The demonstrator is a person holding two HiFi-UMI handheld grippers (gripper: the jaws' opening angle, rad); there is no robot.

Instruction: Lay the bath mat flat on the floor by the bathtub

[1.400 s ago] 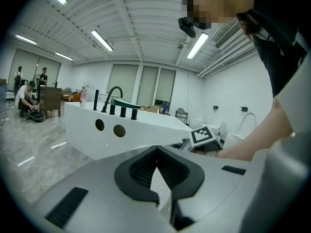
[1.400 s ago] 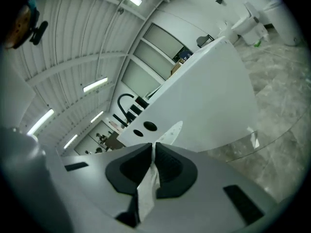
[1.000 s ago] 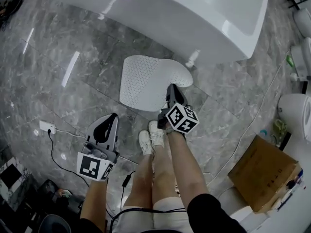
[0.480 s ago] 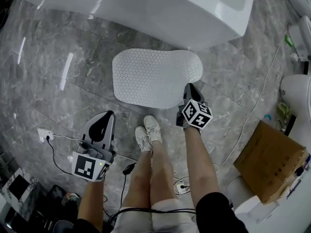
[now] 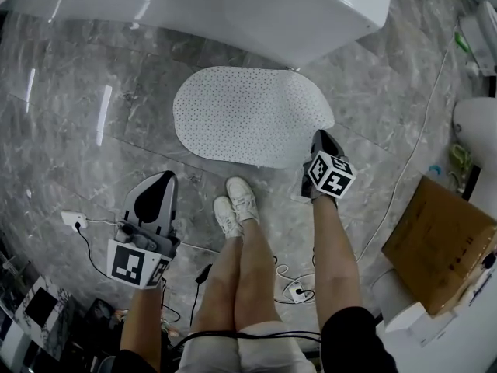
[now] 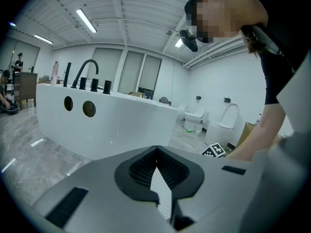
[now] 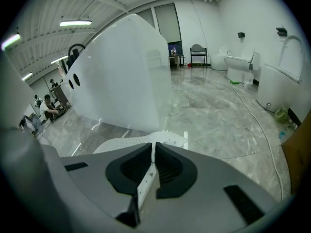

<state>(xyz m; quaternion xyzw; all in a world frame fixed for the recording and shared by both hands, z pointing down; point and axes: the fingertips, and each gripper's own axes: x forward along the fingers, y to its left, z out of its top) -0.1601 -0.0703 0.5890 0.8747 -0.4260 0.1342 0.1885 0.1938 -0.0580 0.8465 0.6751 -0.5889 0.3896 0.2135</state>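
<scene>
The white perforated bath mat lies spread on the grey marble floor right in front of the white bathtub. My right gripper is at the mat's near right edge, jaws shut on a thin strip of the mat. That edge looks slightly raised in the right gripper view, where the rest of the mat shows beyond the jaws. My left gripper hangs over bare floor left of the mat, apart from it. Its jaws are shut at the tips and hold nothing.
The person's white shoes stand just in front of the mat. A cardboard box and a white toilet are at the right. A cable runs across the floor there. A socket block with its cord lies at the left.
The mat was partly folded over; it has been drawn out to the right and now lies spread flat. My right gripper moved right with its edge. The left gripper barely moved.
</scene>
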